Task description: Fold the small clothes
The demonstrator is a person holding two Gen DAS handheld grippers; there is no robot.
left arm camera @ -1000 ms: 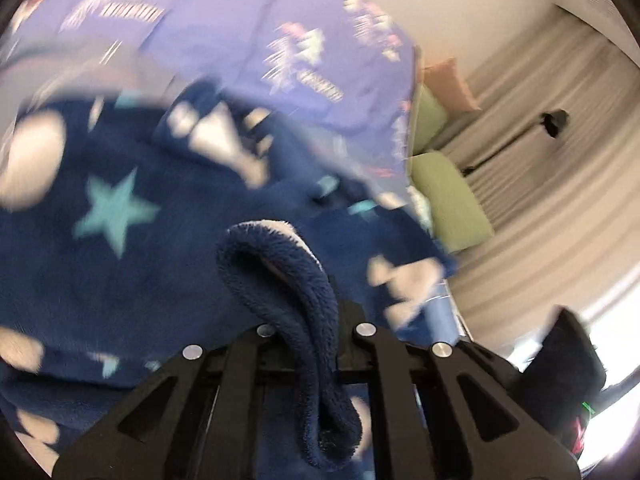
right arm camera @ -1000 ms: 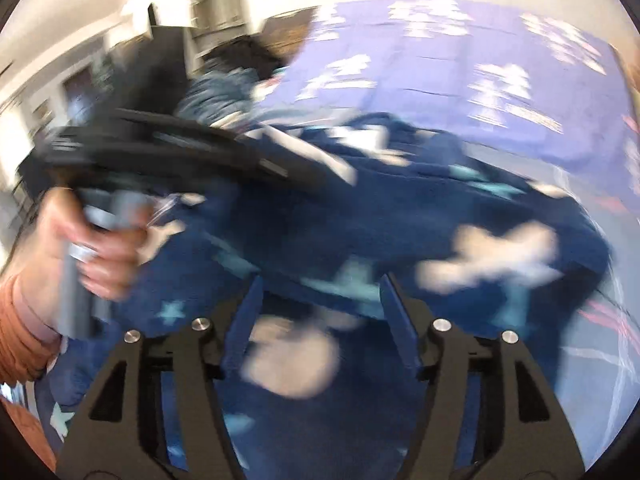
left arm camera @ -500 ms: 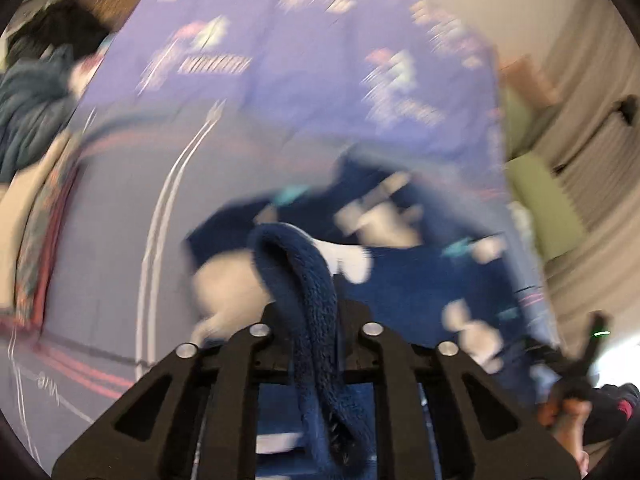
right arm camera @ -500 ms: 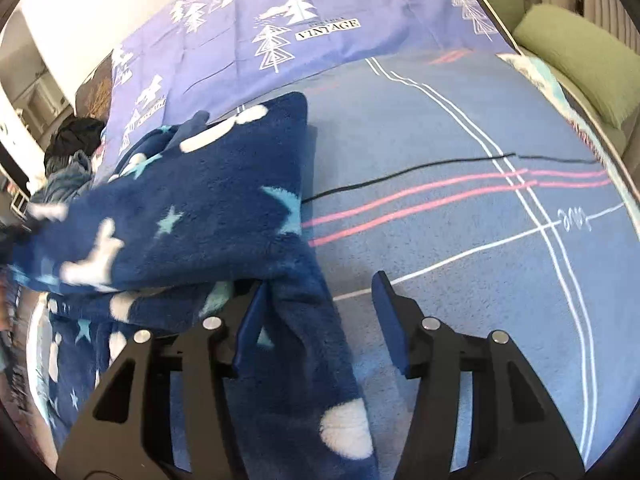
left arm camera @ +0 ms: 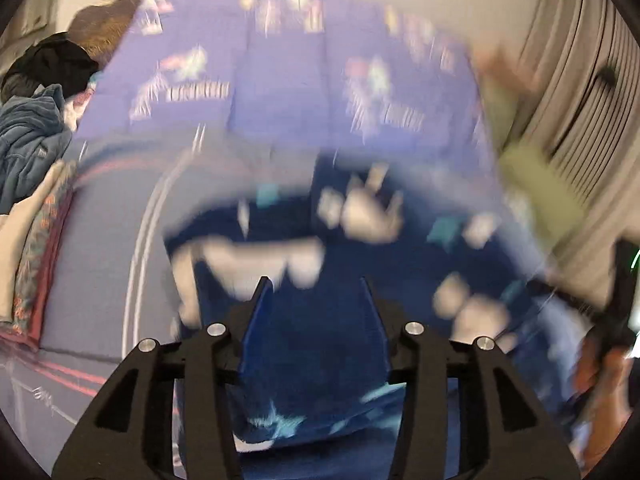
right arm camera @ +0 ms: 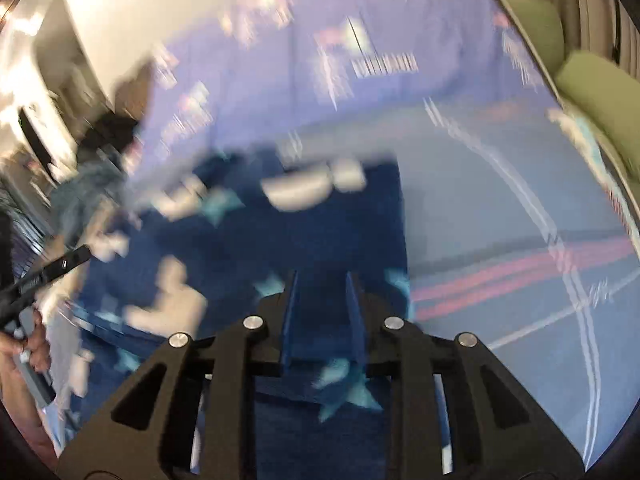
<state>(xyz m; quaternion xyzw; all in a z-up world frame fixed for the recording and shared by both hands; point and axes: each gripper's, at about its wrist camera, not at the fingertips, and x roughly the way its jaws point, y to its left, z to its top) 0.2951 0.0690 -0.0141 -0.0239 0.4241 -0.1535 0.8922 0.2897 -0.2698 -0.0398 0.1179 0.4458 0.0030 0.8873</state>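
A navy fleece garment (left arm camera: pixel 320 360) with white shapes and teal stars lies on the blue-grey bedsheet (left arm camera: pixel 96 280); both views are blurred. My left gripper (left arm camera: pixel 314 292) hovers over the garment's near part. Its jaws are opening, and only flat fleece shows in the gap, none of it pinched. My right gripper (right arm camera: pixel 320 280) is over the garment (right arm camera: pixel 280 240) near its straight right edge. Its jaws are closing, fleece lies under the gap, and I see no pad pressing on it. In the right wrist view the left gripper (right arm camera: pixel 48 276) and its hand (right arm camera: pixel 24 348) are at the far left.
A purple printed duvet (left arm camera: pixel 280 92) covers the far half of the bed. A heap of blue and black clothes (left arm camera: pixel 32 136) is at the far left. Green cushions (right arm camera: pixel 592 80) and a curtain (left arm camera: pixel 580 80) are on the right. The sheet (right arm camera: pixel 500 208) has pink and white stripes.
The left gripper let go of the fleece fold it was pinching and its jaws spread. The right gripper's jaws narrowed as it swung back over the garment's right edge.
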